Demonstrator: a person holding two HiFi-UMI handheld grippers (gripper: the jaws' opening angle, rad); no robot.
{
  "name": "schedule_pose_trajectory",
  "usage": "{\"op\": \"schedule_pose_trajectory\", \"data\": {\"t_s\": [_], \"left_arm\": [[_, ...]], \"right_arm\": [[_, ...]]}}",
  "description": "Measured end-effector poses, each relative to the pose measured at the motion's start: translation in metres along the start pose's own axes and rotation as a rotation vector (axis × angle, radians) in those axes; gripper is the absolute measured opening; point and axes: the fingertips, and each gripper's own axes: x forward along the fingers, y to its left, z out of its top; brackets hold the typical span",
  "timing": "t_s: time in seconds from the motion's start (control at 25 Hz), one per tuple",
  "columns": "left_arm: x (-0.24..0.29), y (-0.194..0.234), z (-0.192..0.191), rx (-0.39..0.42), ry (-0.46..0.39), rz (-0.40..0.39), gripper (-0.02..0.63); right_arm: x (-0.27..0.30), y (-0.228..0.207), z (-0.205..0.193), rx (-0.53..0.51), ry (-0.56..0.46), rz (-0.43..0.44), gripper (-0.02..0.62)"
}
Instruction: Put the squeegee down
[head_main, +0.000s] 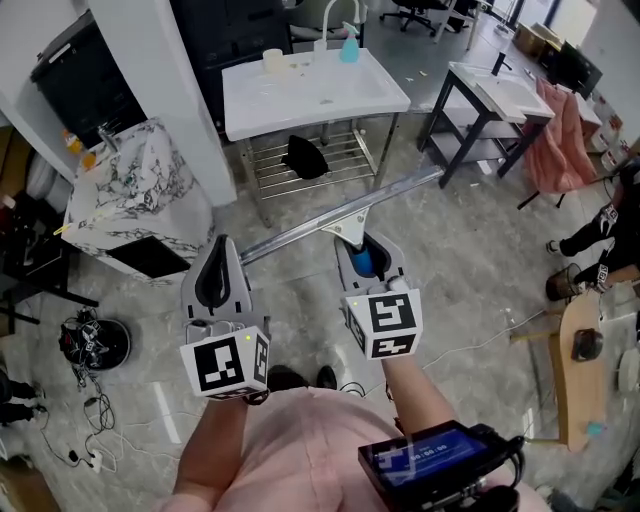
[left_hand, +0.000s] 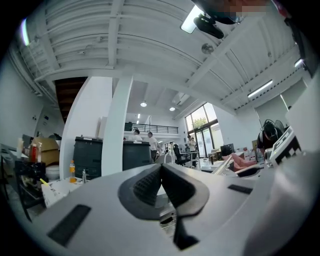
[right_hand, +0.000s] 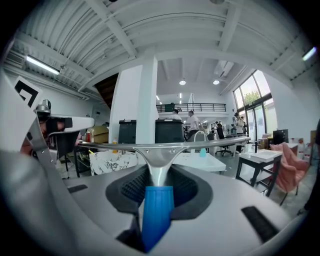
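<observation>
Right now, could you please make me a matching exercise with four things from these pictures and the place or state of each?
1 squeegee
2 left gripper
3 teal bottle
4 pink cloth

a on the white sink
b jaws together, empty
c hanging at the far right
d between the jaws of the right gripper

Pairs: 1-d, 2-b, 3-a, 4-c

left gripper (head_main: 222, 243): grey moulded shell, black ribbed pads (left_hand: 142, 186)
right gripper (head_main: 366, 240): same grey shell, black pad recess, dark slots on the shell
left cube (head_main: 225, 362): white faces, black square markers
right cube (head_main: 385, 322): same markings
shirt (head_main: 290, 450): pink
shoes (head_main: 287, 378): black
chest unit (head_main: 430, 462): black box, blue screen
</observation>
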Motion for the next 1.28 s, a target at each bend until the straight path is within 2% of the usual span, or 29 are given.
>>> {"op": "schedule_pose_trajectory", "data": {"t_s": [0.28,0.48,0.68,0.84,1.08,1.28], "left_arm": [[0.015,0.000,-0.011,0.002,0.020,0.019,0.009],[0.044,0.021,-0.028,-0.005,0.039,0.036,0.009],[0.098,0.048,-0.055,-0.016,0.069,0.042,0.009],[0.149,0.080,-0.059,-0.013,0.061,0.052,0.009],[0.226,0.115,-0.051,-0.010,0.026,0.041,0.009],[0.270,0.130,-0.045,-0.002,-0.001,0.024,0.009]], "right_arm": [[0.019,-0.024,-0.002,0.017,0.014,-0.009,0.109],[0.059,-0.028,-0.008,0.018,0.039,-0.003,0.110],[0.123,-0.034,-0.019,0.023,0.079,0.005,0.110],[0.183,-0.035,-0.016,0.026,0.103,0.010,0.109],[0.257,-0.040,0.011,0.027,0.092,0.014,0.109],[0.297,-0.050,0.040,0.010,0.054,0.005,0.109]]}}
